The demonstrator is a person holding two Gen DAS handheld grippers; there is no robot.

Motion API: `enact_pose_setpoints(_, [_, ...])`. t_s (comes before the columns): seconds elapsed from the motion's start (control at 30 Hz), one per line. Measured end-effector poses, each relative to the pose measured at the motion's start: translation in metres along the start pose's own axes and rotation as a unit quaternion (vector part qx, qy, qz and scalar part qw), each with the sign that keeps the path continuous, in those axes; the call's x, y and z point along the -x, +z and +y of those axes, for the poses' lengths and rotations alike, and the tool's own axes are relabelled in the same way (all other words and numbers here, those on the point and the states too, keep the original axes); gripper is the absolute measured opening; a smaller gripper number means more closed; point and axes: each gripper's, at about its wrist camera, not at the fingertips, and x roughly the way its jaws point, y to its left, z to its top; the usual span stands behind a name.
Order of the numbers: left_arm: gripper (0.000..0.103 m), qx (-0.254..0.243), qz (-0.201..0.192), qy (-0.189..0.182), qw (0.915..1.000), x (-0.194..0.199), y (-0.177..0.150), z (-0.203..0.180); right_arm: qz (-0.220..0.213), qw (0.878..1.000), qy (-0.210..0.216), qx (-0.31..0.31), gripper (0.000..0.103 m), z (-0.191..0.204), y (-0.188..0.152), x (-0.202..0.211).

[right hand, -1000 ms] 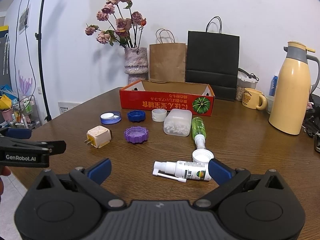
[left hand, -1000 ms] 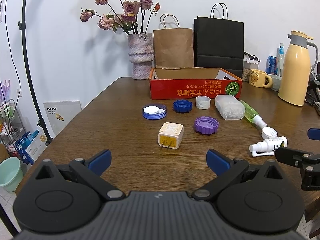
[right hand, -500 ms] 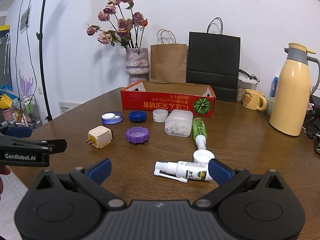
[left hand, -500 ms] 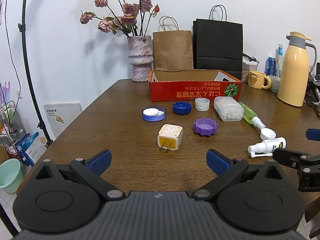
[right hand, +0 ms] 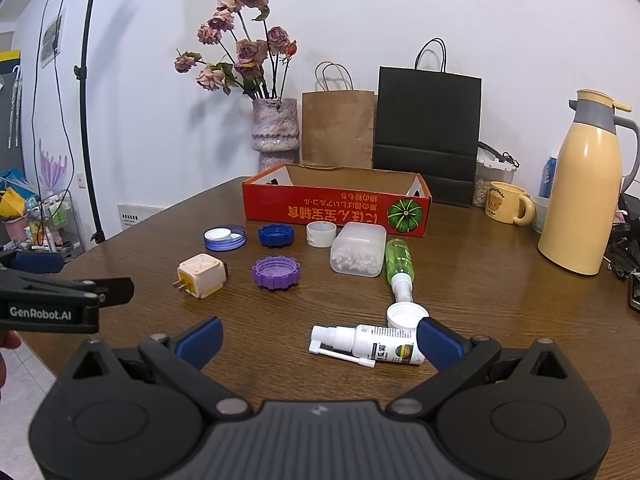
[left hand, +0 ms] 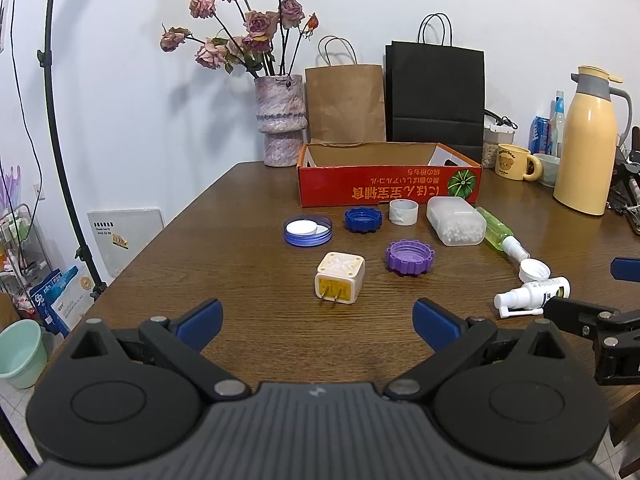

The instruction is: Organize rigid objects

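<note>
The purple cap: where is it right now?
The purple cap lies open side up on the table, right of the plug adapter, in front of the blue cap.

Wooden table (left hand: 248, 208), red box (left hand: 384, 192), caps, bottles

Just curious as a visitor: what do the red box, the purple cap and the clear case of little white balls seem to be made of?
Red box: printed cardboard, going by the brown raw inside and folded flaps.
Purple cap: moulded plastic, matte, with a ridged rim.
Clear case: probably translucent frosted plastic, since the white balls show through its walls.
</note>
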Motion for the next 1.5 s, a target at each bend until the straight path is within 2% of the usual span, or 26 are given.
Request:
enact_pose_setpoints(1.0, [0.103, -0.002, -0.005, -0.002, 1.0000, 0.002, 0.000, -0.003, 0.000, 1.000, 0.000, 0.001, 0.103, 0.001, 0.002, -0.001])
enact_pose_setpoints(1.5, [0.103, 0.003, 0.006, -0.005, 1.0000, -0.015, -0.002, 0.000, 0.011, 1.000, -0.002, -0.001, 0.103, -0.001, -0.002, -0.018])
